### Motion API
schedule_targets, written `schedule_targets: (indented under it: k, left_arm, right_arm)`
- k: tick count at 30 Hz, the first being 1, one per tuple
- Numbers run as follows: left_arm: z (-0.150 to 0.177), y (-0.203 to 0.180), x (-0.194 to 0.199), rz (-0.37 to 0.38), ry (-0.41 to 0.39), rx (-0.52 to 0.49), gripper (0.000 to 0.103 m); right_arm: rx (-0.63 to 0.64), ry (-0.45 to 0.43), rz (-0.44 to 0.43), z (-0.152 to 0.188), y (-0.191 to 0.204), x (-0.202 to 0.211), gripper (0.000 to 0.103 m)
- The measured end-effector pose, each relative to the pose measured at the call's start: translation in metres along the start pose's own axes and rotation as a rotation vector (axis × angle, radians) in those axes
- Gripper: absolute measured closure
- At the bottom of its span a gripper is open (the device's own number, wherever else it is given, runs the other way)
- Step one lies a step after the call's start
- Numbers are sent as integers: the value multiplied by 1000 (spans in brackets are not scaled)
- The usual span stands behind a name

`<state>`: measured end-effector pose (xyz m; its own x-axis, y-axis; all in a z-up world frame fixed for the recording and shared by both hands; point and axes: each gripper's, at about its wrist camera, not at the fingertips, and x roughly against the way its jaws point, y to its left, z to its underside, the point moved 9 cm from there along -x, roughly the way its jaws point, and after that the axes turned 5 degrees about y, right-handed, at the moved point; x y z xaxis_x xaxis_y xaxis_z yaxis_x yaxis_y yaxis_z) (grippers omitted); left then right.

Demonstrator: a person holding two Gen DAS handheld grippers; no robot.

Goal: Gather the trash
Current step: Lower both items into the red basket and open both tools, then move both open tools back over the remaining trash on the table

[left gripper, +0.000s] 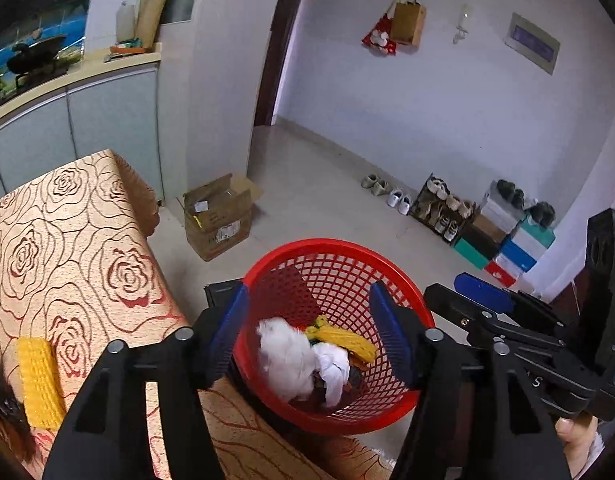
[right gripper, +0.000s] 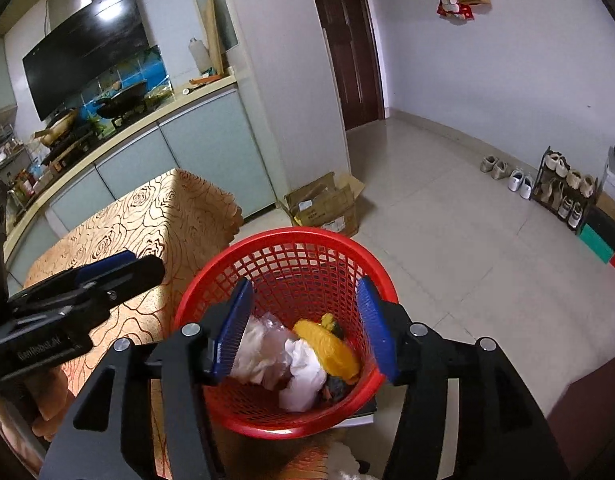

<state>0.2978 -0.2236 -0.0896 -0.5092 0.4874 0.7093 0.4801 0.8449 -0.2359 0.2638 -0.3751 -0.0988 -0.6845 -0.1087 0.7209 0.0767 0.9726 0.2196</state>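
Beside the table point(left gripper: 79, 240), the red basket point(left gripper: 331, 248) is holding crumpled white paper point(left gripper: 291, 360) and a yellow corn piece point(left gripper: 347, 338). Both hand-held grippers, left point(left gripper: 313, 338) and right point(right gripper: 305, 332), are hovering with jaws apart, empty. Judged next: fetching the corn cob point(left gripper: 39, 380) lying on the table.
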Motion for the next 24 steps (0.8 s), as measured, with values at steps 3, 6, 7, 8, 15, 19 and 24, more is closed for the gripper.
schedule_targets:
  k: [3, 6, 7, 8, 15, 19, 24]
  left_arm:
    - [2, 5, 11, -19, -18, 4, 36]
    - [2, 9, 22, -51, -37, -6, 33]
    - [3, 11, 28, -63, -45, -9, 33]
    - [2, 12, 32, -70, -51, -11, 33]
    - [6, 20, 78, -140, -130, -37, 29]
    - [12, 25, 105, -179, -168, -47, 28]
    - [19, 34, 134, -222, -204, -43, 28]
  right_arm:
    - [2, -15, 1, -3, 2, 5, 47]
    - [15, -37, 1, -4, 8, 13, 44]
    - [21, -43, 3, -5, 9, 15, 44]
    - [26, -49, 5, -6, 11, 17, 44]
    - [60, -104, -7, -9, 31, 39, 40]
    - [101, -137, -11, -8, 49, 52, 40]
    - [145, -174, -16, -6, 70, 66, 39]
